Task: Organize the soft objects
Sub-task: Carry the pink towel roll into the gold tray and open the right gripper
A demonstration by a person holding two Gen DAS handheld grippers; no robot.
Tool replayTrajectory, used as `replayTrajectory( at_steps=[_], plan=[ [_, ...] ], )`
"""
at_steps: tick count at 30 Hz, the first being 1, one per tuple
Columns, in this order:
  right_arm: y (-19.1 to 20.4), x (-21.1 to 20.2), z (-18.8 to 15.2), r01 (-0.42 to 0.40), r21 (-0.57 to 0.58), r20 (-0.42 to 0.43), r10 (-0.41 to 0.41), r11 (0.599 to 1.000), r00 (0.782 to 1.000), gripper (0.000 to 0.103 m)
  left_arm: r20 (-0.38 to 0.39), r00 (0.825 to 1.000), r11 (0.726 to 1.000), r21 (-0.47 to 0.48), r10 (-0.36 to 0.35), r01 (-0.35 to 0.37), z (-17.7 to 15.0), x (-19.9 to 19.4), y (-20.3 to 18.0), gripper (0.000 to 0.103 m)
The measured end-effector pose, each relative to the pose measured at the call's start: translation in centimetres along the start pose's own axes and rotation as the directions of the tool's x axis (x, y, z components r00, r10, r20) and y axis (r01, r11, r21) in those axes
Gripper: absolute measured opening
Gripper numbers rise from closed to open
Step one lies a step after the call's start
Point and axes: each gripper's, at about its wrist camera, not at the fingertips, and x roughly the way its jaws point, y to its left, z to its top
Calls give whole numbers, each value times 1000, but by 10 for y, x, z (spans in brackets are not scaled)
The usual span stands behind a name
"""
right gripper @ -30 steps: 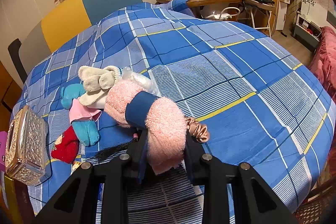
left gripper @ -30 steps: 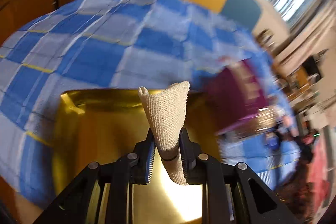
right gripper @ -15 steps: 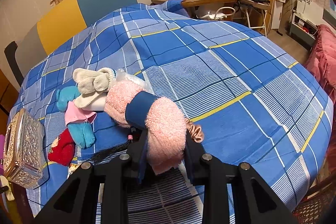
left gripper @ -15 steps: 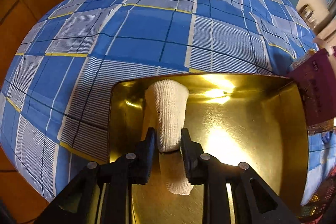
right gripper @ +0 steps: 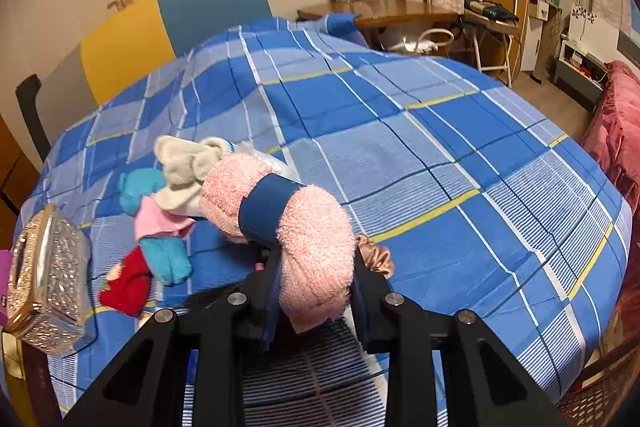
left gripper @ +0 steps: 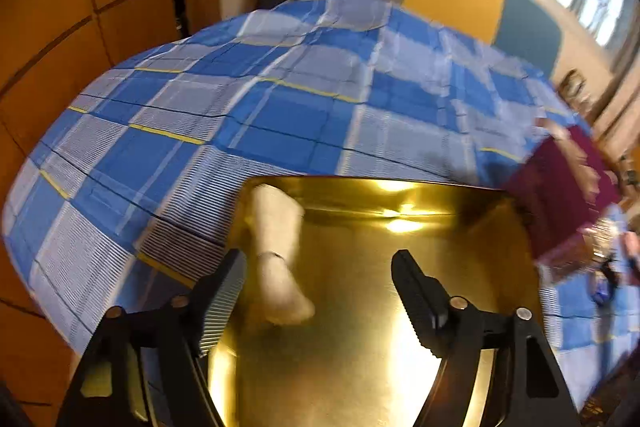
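Left gripper (left gripper: 318,279) is spreading its jaws right now, already wide, and neither pad presses on anything. The cream bandage roll (left gripper: 276,251) lies loose inside the gold tray (left gripper: 360,367), closer to the left finger, up against the tray's left wall. It's a bit blurry, so I can't tell if it brushes that finger. Beyond the tray is the blue checked bedspread (left gripper: 280,115).

Right gripper (right gripper: 314,291) is a different story: jaws pinched in tight on a pink fluffy towel roll (right gripper: 296,227) with a navy band, held above the bed. Behind it sits a pile of socks (right gripper: 168,211), and off to the left a sparkly tissue box (right gripper: 46,275).
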Motion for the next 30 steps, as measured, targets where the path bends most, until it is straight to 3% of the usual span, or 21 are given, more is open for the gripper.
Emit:
replayTrajectory(
  at_steps=[9,14,18,21,24,30],
  plan=[
    [42,-58,11,-71,-47,55,73,996,996,29,20,985,985,-15,-170,171,-44,-21,-31,79],
    [91,-113,20,-168,-98,106,178,981,978,29,60,984,985,-39,-168,171,-60,-30,-28,79],
    [157,-152,10,-289,-194,102,313,937,944,29,89,985,987,-55,-149,154,-71,-40,-17,81],
    [210,-167,-9,-386,-254,52,411,887,910,29,101,990,991,-76,-98,106,-74,-46,-8,81],
    [276,-167,-41,-491,-288,-70,493,822,867,29,110,993,992,-109,-46,58,-75,-52,5,81],
    [384,-141,-113,-566,-337,-290,489,752,823,29,116,992,980,-199,50,-26,-77,-60,39,84]
  ],
)
